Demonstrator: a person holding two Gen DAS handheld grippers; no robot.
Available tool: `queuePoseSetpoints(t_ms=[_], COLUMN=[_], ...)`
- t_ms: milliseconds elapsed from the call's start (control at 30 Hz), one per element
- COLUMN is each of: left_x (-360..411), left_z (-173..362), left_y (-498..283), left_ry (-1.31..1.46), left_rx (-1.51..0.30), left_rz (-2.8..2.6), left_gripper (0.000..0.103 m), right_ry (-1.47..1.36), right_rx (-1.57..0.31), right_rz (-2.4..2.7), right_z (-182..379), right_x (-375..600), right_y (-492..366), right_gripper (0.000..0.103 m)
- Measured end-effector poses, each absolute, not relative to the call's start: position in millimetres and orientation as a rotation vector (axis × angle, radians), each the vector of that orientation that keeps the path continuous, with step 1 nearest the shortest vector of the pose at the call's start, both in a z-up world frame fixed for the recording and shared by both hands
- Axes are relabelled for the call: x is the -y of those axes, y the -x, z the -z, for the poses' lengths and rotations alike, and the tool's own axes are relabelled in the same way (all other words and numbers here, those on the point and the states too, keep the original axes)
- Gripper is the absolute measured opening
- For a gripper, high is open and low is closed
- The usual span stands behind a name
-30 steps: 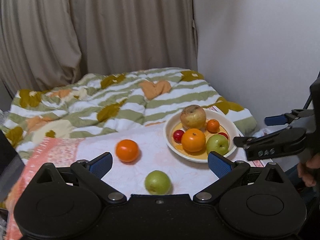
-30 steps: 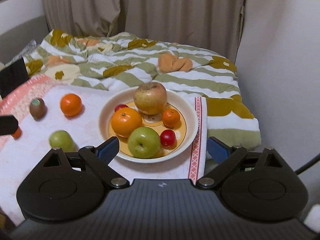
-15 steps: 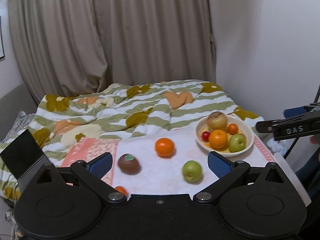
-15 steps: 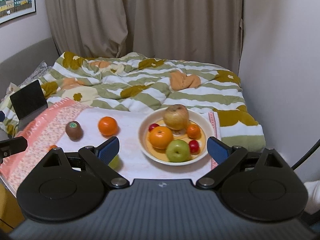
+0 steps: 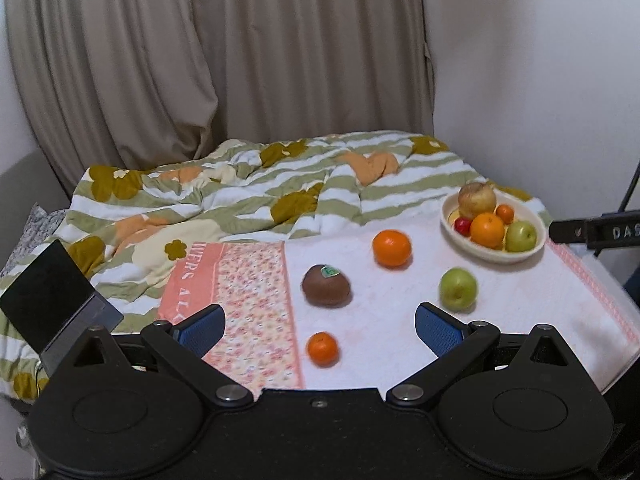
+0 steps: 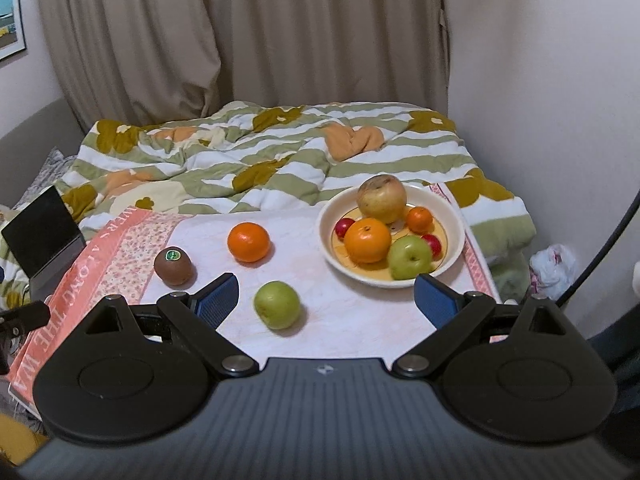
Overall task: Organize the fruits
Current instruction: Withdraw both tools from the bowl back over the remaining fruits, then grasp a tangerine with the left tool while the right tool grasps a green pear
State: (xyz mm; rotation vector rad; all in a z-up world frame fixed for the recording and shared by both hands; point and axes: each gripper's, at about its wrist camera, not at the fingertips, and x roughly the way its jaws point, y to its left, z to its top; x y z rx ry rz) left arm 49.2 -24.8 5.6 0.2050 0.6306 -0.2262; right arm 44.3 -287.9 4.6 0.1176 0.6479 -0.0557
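Observation:
A cream bowl [image 6: 456, 252] [image 5: 536, 246] holds several fruits, among them a large pale apple [image 6: 382, 198], an orange [image 6: 367, 240] and a green apple [image 6: 410, 257]. Loose on the white towel lie an orange [image 5: 391, 247] [image 6: 248, 241], a brown kiwi [image 5: 326, 290] [image 6: 174, 265], a green apple [image 5: 458, 289] [image 6: 277, 304] and a small tangerine [image 5: 322, 348]. My left gripper [image 5: 318, 326] is open and empty, above the towel's near edge over the tangerine. My right gripper [image 6: 326, 300] is open and empty, just short of the loose green apple.
The towel [image 6: 360, 320] has a pink flowered band [image 5: 248, 292] at the left. A striped flowered duvet [image 6: 260, 160] covers the bed behind. A dark tablet [image 5: 48, 292] stands at the left. Curtains and a white wall close the back and right. A plastic bag [image 6: 554, 266] lies at the right.
Both grippers have pulled back and up from the bowl, so more of the towel shows. The left view has swung left, bringing the kiwi and small tangerine into sight. No fruit has moved.

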Motion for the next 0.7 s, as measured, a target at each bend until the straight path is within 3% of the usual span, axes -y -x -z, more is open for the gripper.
queuePoseSetpoints(t_ms=[533,700], left_x=[-13.3,-5.7], left_z=[75.1,100.2], left_y=[-121.0,-137.8], left_ry=[-0.244,-0.238], left_rx=[-0.764,-0.816], left_rz=[0.400,0.424], left_gripper=[0.101,0.091], right_ry=[-0.185,-0.202], right_rx=[-0.740,-0.759], right_rz=[0.215,0.230], right_z=[71.9,95.2], right_x=[217.4,215.2], right_y=[-90.0,-111.2], right_gripper=[0.103,0.103])
